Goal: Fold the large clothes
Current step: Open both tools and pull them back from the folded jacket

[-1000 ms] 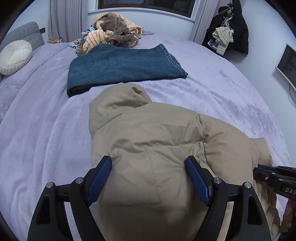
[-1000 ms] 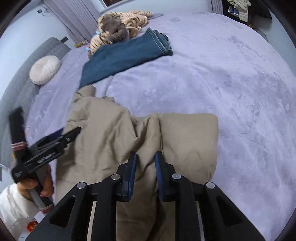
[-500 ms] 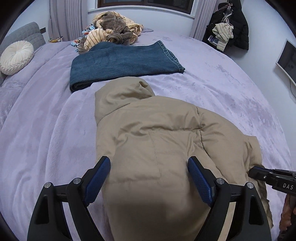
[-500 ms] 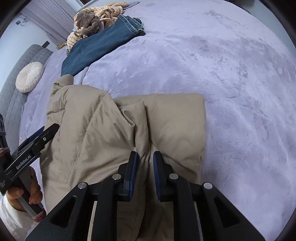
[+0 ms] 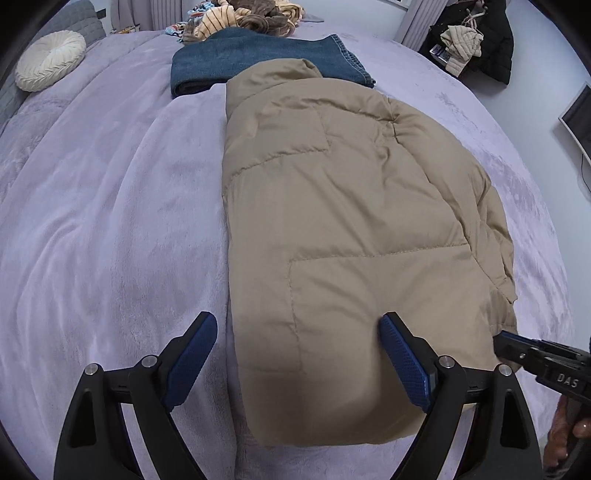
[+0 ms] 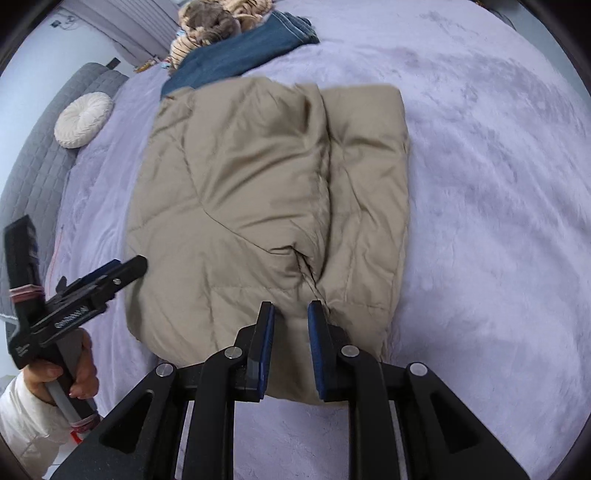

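A tan puffer jacket (image 5: 351,229) lies folded lengthwise on the lilac bed cover, hood toward the far end; it also shows in the right wrist view (image 6: 266,206). My left gripper (image 5: 295,354) is open wide over the jacket's near hem, one finger on the bare cover, the other on the fabric. My right gripper (image 6: 291,314) has its jaws a narrow gap apart at the jacket's near edge, with a fold of fabric between them. Each gripper shows at the edge of the other's view.
Folded blue jeans (image 5: 258,62) lie just beyond the hood. A pile of striped and brown clothes (image 5: 243,18) sits behind them. A round white cushion (image 5: 50,59) rests at the far left. Dark coats (image 5: 480,40) hang at the far right.
Both grippers have drawn back toward the near edge, so the jacket reaches farther away and lies flatter. The right gripper's jaws have parted slightly. The left gripper stays open.
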